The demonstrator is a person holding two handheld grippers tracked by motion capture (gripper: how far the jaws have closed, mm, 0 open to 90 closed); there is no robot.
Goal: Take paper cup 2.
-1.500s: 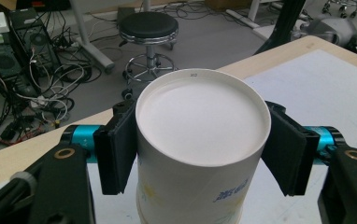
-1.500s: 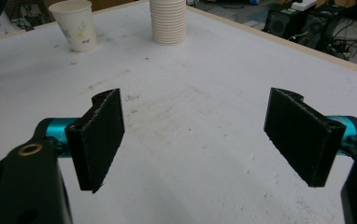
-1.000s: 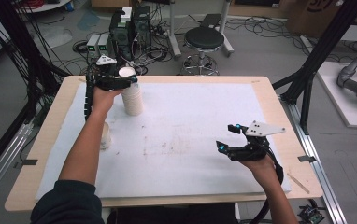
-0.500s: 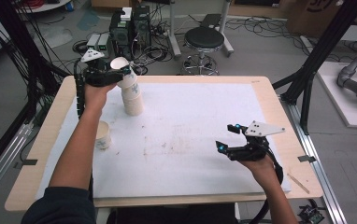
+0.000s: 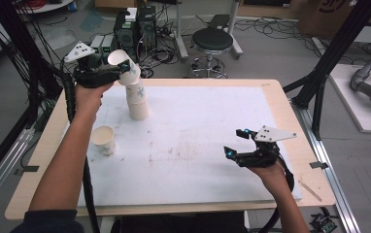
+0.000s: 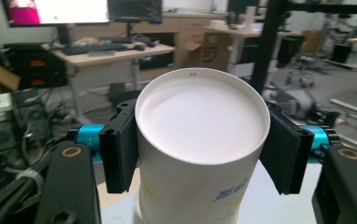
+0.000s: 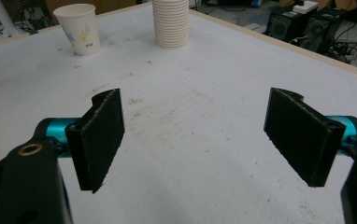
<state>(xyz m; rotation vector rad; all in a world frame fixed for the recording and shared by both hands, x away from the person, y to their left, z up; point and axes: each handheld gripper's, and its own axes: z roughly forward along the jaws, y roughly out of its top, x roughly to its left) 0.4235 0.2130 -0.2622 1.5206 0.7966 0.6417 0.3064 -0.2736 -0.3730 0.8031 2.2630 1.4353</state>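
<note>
Since a sec ago the left gripper (image 5: pixel 123 68) has risen w/ the top cup (image 5: pixel 123 64), jaws just closing onto it, tilting it off the stack (image 5: pixel 137 102) to separate one. Right gripper (image 5: pixel 237 143) idles open, empty, nr table (image 5: pixel 271 97) edge; a lone cup (image 5: pixel 103 140) stands beside the stack.

Paper cups: one lifted cup (image 5: pixel 120 64) tilted above one nested stack (image 5: pixel 137 99), individual count in stack not legible; one single cup (image 5: pixel 103 140) standing apart. Grippers: two, left gripper (image 5: pixel 118 72) and right gripper (image 5: pixel 237 143). Tables: one white-topped table (image 5: pixel 212 121). Stools behind: one stool (image 5: pixel 211 41).
</note>
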